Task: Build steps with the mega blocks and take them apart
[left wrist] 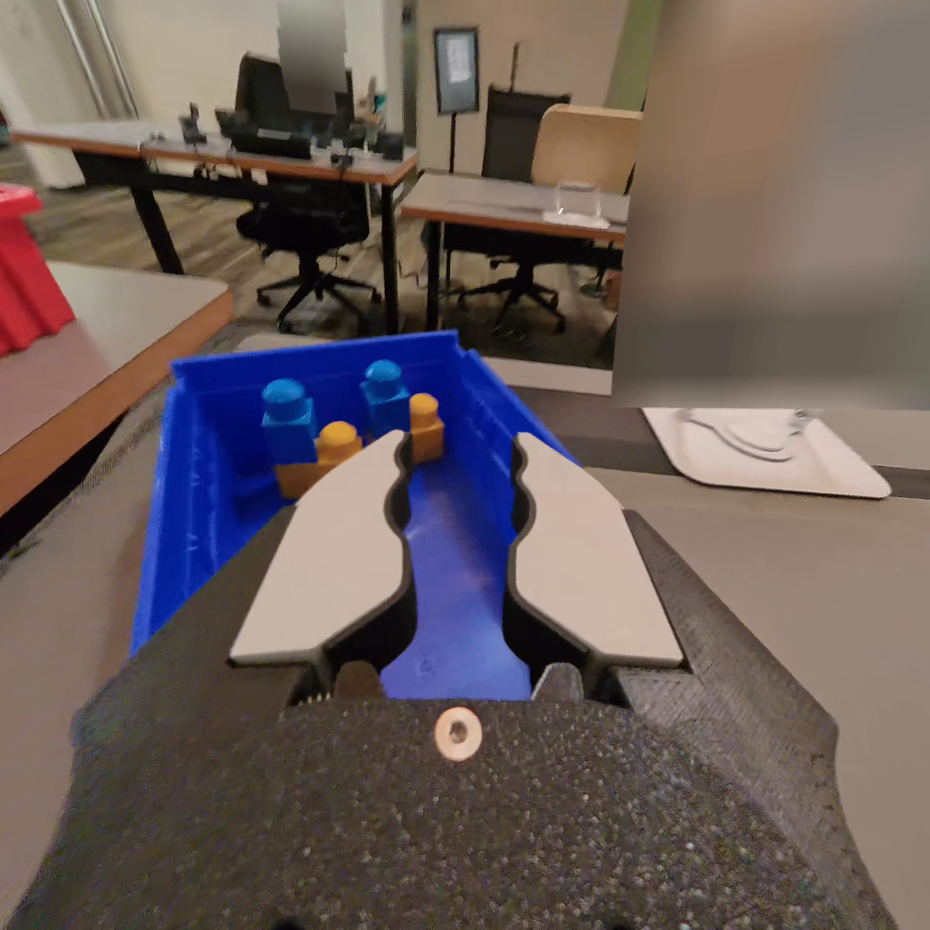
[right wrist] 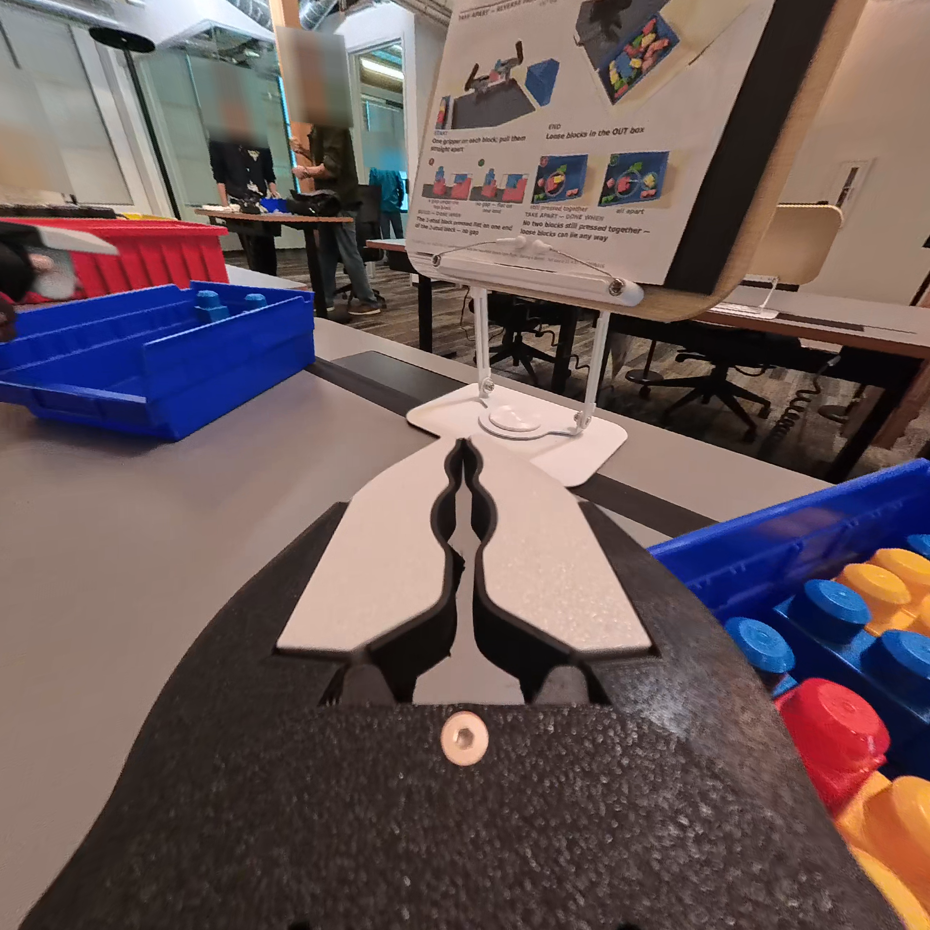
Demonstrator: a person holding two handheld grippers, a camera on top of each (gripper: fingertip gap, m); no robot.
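My left gripper (left wrist: 460, 440) hangs open and empty over a blue bin (left wrist: 322, 362). At the bin's far end stand two built steps: a blue block (left wrist: 288, 420) on an orange block (left wrist: 322, 460), and a second blue block (left wrist: 385, 395) beside an orange one (left wrist: 425, 428). My right gripper (right wrist: 463, 445) is shut on nothing above the grey table (right wrist: 176, 503). That same bin shows at the left in the right wrist view (right wrist: 166, 362). A second blue bin (right wrist: 785, 543) at the right holds several loose blue (right wrist: 833, 611), orange (right wrist: 878, 586) and red (right wrist: 830, 729) blocks.
A white stand (right wrist: 528, 422) with an instruction sheet (right wrist: 578, 126) stands at the table's far edge; its base shows in the left wrist view (left wrist: 765, 453). A red bin (right wrist: 151, 256) lies behind the left blue bin. People stand far off among desks and chairs. The left gripper's tips are roughly 45 cm from the right gripper's.
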